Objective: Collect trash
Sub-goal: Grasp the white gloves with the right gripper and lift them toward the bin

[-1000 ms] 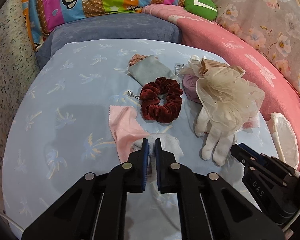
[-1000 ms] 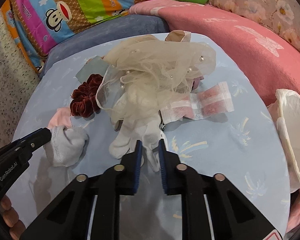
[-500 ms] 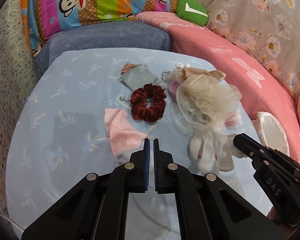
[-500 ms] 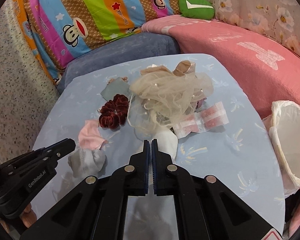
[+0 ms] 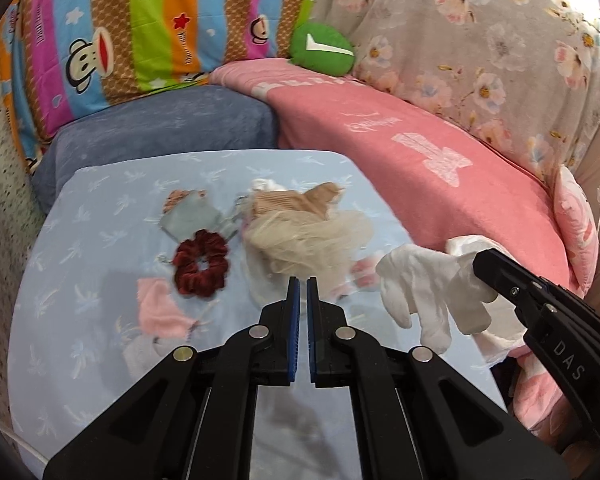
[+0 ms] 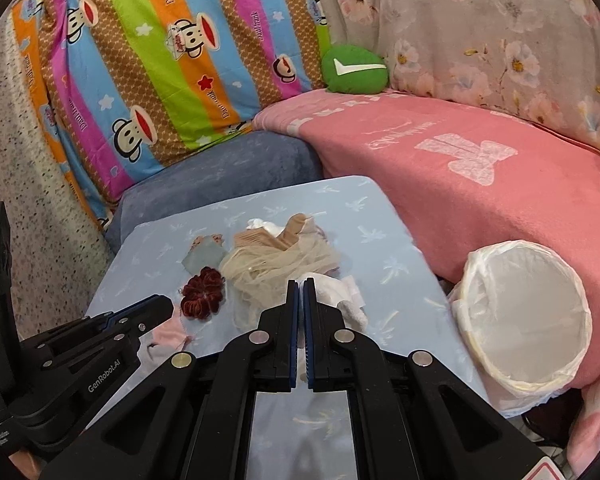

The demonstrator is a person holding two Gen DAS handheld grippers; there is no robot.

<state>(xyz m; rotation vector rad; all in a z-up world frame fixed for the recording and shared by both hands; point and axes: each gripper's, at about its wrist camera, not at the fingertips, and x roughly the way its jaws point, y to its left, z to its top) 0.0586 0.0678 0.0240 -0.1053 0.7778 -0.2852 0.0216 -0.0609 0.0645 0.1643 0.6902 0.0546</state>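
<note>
The right gripper (image 5: 485, 270) is clamped on a white glove (image 5: 432, 286) hanging at the right of the left view. The left gripper (image 5: 303, 282) is closed on nothing. The lined bin (image 6: 528, 312) at right looks empty, so collection has barely begun. A pink cloth (image 5: 158, 314), maroon scrunchie (image 5: 200, 268) and tulle heap (image 5: 312, 240) remain on the blue table (image 5: 80, 240). Readable: "DAS", "GenRobot.AI".

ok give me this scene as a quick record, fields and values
left hand-held gripper: shut, nothing visible between its fingers
right hand-held gripper: shut on white glove, lifted off the table
bin: white-lined bin, right of the table, by the pink blanket
on the table: dark red scrunchie, cream tulle, pink cloth
</note>
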